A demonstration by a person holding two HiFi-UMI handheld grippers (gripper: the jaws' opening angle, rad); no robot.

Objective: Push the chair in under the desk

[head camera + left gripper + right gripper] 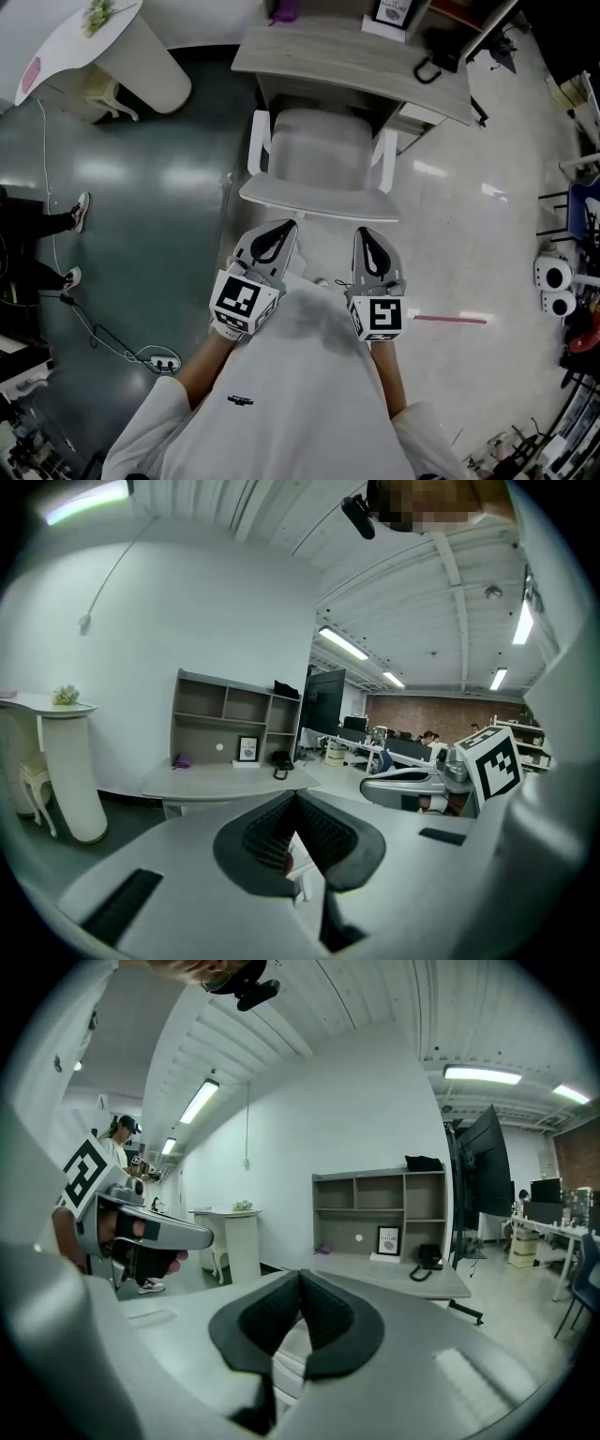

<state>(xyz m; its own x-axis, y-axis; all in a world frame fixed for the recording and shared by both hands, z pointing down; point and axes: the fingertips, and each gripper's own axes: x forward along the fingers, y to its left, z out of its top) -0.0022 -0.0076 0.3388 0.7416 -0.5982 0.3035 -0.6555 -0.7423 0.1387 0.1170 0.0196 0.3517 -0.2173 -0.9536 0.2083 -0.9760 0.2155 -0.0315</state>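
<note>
Chair (323, 155): white, with two armrests. It stands on the near side of the desk (347, 61), facing it. The front of the seat meets the desk's near edge. Most of the seat and the whole backrest lie clear of the desktop, on the side away from the desk.

Left gripper (279, 228): jaws closed tight together with nothing between them, as its own view confirms (296, 803). It points toward the desk, its tip just beside the backrest at the left end. Contact with the backrest cannot be confirmed.

Right gripper (367, 232): jaws likewise fully closed and empty, as its own view confirms (300, 1283). It points toward the desk, level with the left gripper, its tip just beside the right end of the backrest. Contact cannot be confirmed here either.

On the desk, toward its far edge: a framed picture (392, 14), a black telephone (436, 52) to the right of it, and a small purple item (284, 11) to the left.

To the left of the desk: a white pedestal table (141, 56), well apart from it.

On the floor, well back from the desk: a power strip (161, 357) to the left and a pink stick (450, 320) to the right.
</note>
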